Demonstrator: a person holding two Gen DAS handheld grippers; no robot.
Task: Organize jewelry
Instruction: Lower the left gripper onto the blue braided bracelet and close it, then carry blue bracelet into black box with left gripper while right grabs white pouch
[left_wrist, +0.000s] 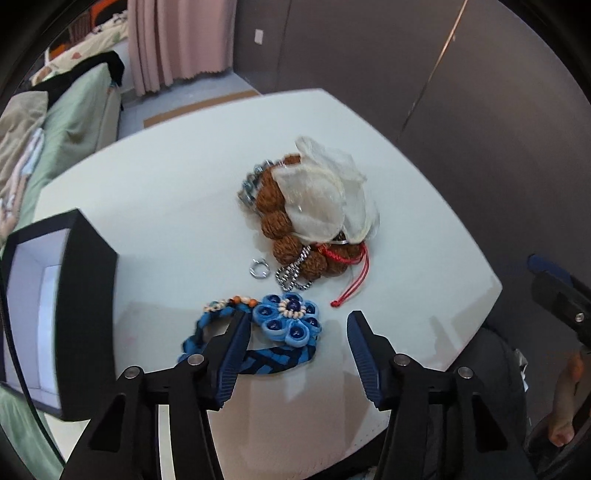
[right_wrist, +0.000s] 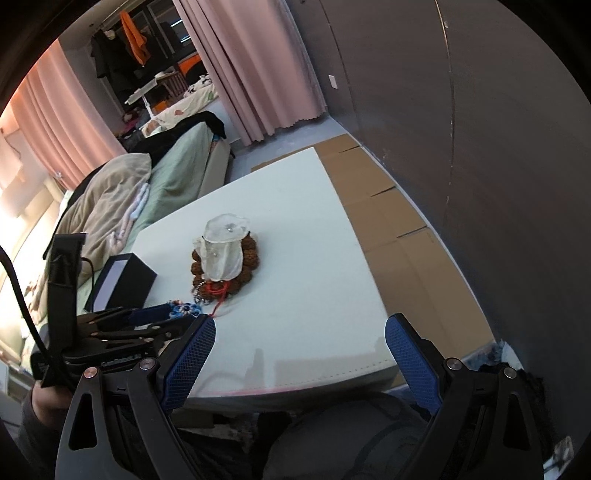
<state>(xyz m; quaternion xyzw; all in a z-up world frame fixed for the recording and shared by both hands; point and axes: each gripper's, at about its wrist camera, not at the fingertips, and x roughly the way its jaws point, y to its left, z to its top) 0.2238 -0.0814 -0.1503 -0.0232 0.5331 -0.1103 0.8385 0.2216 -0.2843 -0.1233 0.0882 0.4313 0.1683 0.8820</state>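
The wide-open left gripper (left_wrist: 297, 325) hangs over the soft, floppy blue bracelet (left_wrist: 258, 332); I would pinch its thick braid.

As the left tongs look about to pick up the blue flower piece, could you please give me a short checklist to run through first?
1. Left tongs open: ok.
2. Blue flower necklace between the fingers: not ok; the left finger lies over its braid, and the flower sits off-centre toward it.
3. Necklace free of the silver chain and red cord: ok, apart.
4. Black box open to receive: ok.
5. Right tongs out of the way: ok, open at the table edge.
6. Silver ring clear of the grasp: ok.
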